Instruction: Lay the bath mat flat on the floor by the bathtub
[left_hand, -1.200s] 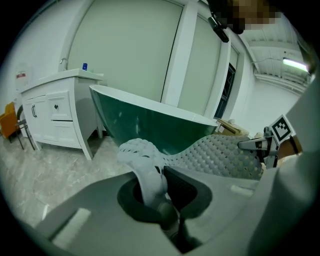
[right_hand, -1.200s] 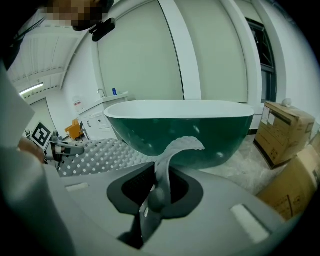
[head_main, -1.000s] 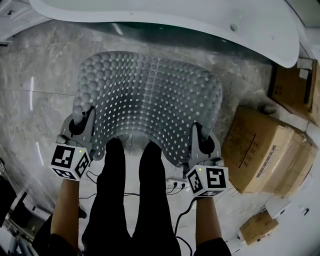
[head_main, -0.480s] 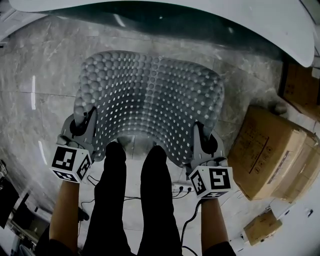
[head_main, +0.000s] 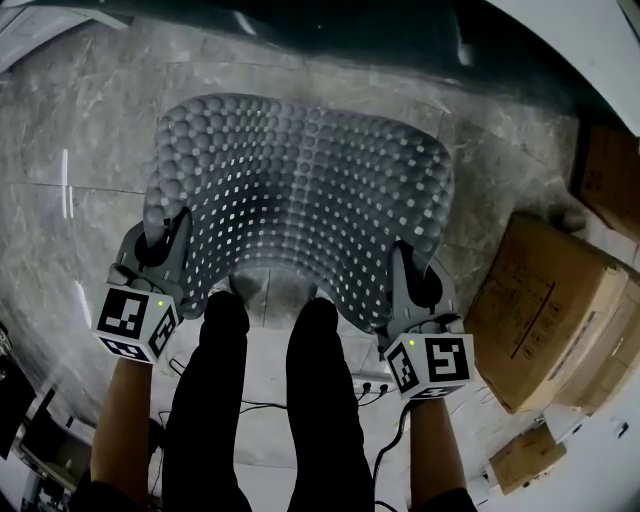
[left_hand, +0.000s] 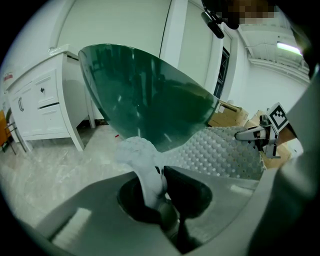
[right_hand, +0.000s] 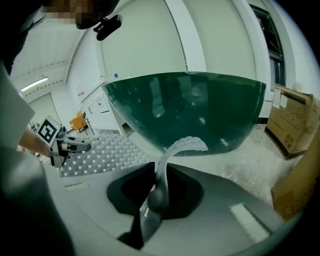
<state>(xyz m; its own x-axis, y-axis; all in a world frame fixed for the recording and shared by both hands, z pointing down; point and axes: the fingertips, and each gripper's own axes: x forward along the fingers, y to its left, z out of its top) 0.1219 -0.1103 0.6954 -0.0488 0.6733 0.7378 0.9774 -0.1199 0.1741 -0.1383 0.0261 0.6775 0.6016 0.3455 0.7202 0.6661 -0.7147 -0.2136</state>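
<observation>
Evidently the laying-down is nearly done. At the left of the head view the left gripper (head_main: 165, 235) has its jaws almost together, pinching the near left corner of the bath mat (head_main: 300, 190); its own view shows the pale knobbly edge nipped between the pads. The mat spreads across the middle of the frame on the marble floor (head_main: 80, 150), its far edge just below the dark green bathtub (head_main: 380, 25) at the top, while the near edge curls up toward the person's legs (head_main: 215, 400). At the right the right gripper (head_main: 408, 270) is likewise nearly closed on the near right corner, a thin flap standing up between its pads. Cardboard boxes (head_main: 545, 300) sit at the far right, near that corner but apart from it.

To finish well, I judge both corners should go down together and level, drawn slightly toward the bottom of the frame so slack in the near edge pulls out instead of bunching. The jaws should part only once each corner rests on the floor, then withdraw low. The far edge should stay parallel to the bathtub, and the right corner off the boxes.
</observation>
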